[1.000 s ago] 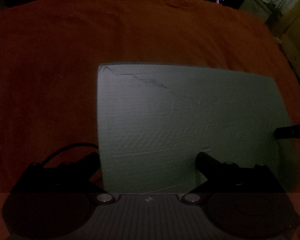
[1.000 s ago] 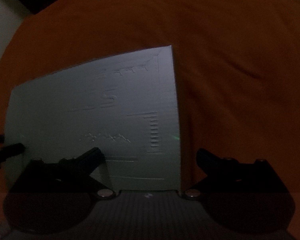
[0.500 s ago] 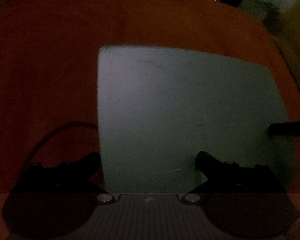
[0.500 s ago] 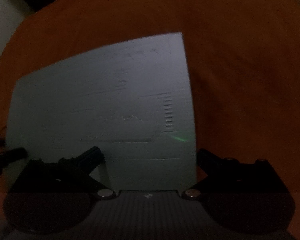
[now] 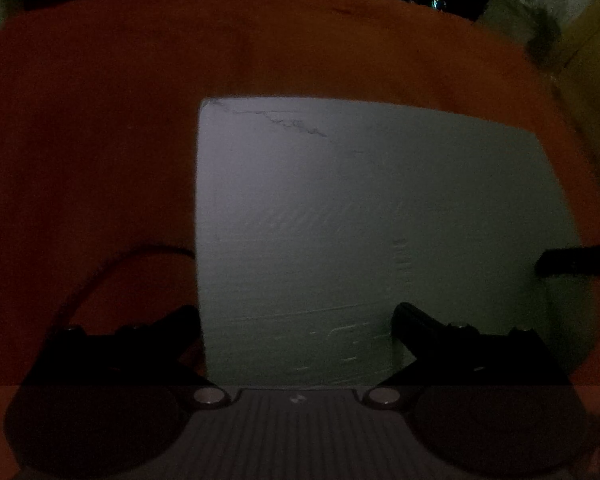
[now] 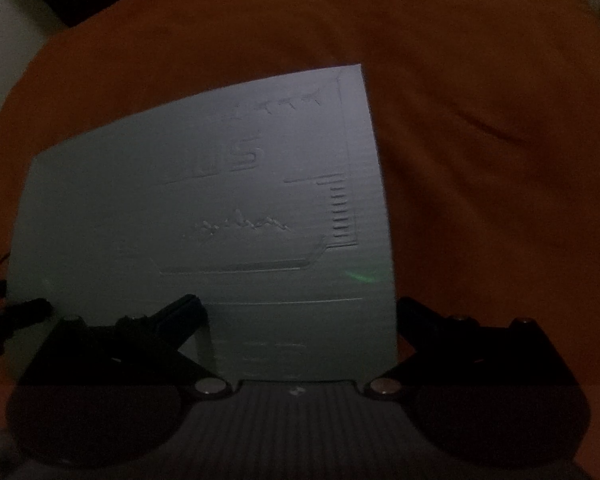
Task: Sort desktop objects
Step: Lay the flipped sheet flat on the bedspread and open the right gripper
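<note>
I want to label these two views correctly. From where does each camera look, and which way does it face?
Left wrist: sits on the left gripper, faces forward and down over the grey flat box on the orange cloth; its own two black jaws show, spread wide, and the right gripper's fingertip enters at the right edge.
Right wrist: sits on the right gripper, faces forward and down at the same box; its own jaws show, spread wide.
Shared: the grey flat box and orange cloth.

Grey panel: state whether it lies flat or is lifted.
Cannot tell: the grey panel covers the orange cloth, but no gap or shadow beneath it shows.
</note>
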The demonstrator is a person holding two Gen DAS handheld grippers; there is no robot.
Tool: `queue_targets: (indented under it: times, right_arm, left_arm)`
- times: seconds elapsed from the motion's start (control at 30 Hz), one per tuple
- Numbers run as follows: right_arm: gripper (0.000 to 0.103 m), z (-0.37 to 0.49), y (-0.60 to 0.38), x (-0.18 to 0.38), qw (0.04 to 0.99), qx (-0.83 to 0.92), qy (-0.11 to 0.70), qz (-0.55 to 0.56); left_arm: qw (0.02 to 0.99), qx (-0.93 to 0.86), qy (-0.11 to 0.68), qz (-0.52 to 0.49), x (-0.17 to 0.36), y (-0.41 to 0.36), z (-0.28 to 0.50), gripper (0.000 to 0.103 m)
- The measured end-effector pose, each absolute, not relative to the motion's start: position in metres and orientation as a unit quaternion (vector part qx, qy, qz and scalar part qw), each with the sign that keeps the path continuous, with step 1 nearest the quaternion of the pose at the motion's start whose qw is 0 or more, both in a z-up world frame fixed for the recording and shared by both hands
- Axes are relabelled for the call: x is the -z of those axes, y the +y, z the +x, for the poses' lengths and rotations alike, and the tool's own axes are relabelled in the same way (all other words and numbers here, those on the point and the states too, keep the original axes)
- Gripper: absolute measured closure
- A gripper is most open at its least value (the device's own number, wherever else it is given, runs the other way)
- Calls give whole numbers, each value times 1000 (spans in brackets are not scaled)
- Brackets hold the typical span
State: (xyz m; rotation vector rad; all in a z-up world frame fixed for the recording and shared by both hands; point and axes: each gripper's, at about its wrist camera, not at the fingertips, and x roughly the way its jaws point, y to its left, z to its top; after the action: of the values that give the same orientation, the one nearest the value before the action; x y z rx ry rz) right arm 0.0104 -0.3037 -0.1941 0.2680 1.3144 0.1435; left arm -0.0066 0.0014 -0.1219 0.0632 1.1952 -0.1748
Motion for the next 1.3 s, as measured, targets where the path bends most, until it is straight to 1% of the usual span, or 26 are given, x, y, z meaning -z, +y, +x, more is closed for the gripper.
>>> queue_targets:
  times: [0.1, 0.2, 0.27, 0.33, 0.43, 0.5, 0.6, 0.7, 0.87, 0.93, 1.0, 1.1, 1.2, 1.3]
  right_arm:
    - [0, 13, -303, 183, 786, -51, 604, 119]
    - [0, 8, -298, 159, 809, -48, 572, 127]
    - [0, 6, -297, 142, 819, -42, 556, 133]
    - [0, 3, -293, 126, 823, -32, 550, 138]
    - [0, -7, -280, 102, 824, -12, 553, 123]
    - [0, -15, -269, 84, 828, -7, 550, 108]
    - [0, -33, -251, 59, 841, -1, 534, 91]
    - [0, -52, -241, 42, 853, 1, 512, 99]
    - [0, -101, -223, 37, 872, 12, 482, 89]
    - [0, -114, -220, 41, 869, 22, 489, 74]
    - [0, -115, -214, 51, 854, 31, 516, 57]
    - [0, -124, -209, 65, 851, 20, 522, 48]
    - [0, -129, -206, 81, 834, 23, 548, 53]
    - [0, -134, -200, 86, 831, 17, 555, 40]
  left_arm:
    - [829, 99, 545, 72, 104, -13, -12, 1]
    - [844, 119, 519, 57, 79, -19, -19, 0]
    - [842, 125, 523, 50, 66, -23, -18, 0]
    - [836, 106, 533, 77, 57, -31, -17, 0]
    - [850, 72, 513, 97, 40, -35, -24, 0]
    - [849, 55, 515, 109, 30, -42, -33, 0]
    - [845, 29, 524, 103, 10, -49, -46, 0]
    - [855, 20, 513, 75, -13, -59, -70, 0]
    - [874, 14, 482, 64, -32, -70, -101, 0]
    - [877, 7, 476, 73, -31, -72, -111, 0]
    - [879, -3, 472, 72, -28, -77, -119, 0]
    - [870, -10, 489, 65, -14, -80, -129, 0]
    - [856, -13, 512, 77, 3, -80, -136, 0]
    - [847, -18, 524, 82, 12, -81, -138, 0]
